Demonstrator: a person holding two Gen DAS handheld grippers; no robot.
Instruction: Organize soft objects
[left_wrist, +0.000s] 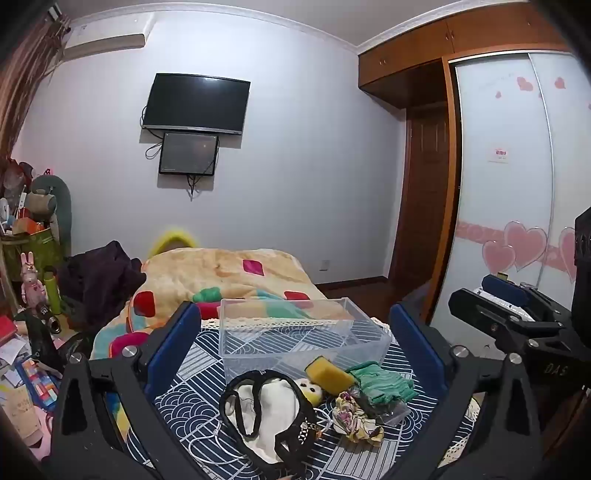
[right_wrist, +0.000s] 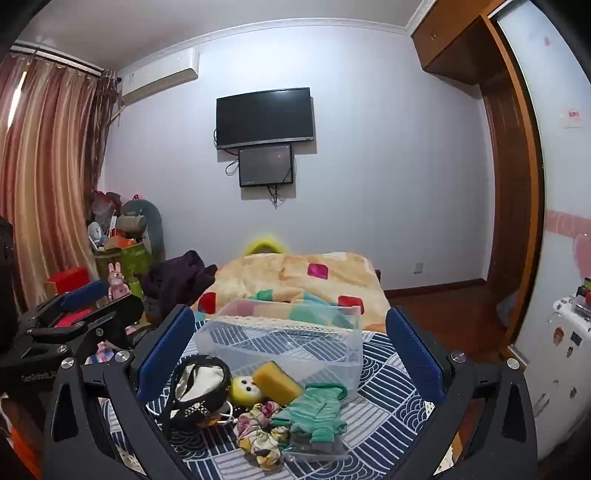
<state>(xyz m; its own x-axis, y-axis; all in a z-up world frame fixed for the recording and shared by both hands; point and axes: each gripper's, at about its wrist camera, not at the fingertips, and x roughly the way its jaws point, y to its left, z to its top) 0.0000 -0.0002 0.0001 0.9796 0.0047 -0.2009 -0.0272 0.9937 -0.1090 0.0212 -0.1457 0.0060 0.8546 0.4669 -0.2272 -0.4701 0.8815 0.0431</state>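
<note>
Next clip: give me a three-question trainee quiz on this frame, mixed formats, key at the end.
1. True or false: the clear plastic bin already holds a soft item.
2. Which lies nearest the yellow sponge? A) round yellow plush toy B) floral scrunchie C) black-and-white pouch
3. Fill in: the left gripper and right gripper are both ____.

Key: 1 false; 2 A; 3 open.

Dim indoor light, fisheye-bent edges, soft focus.

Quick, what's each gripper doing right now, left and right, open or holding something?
Left gripper: open, holding nothing, above the soft items.
Right gripper: open, holding nothing, facing the clear box.
</note>
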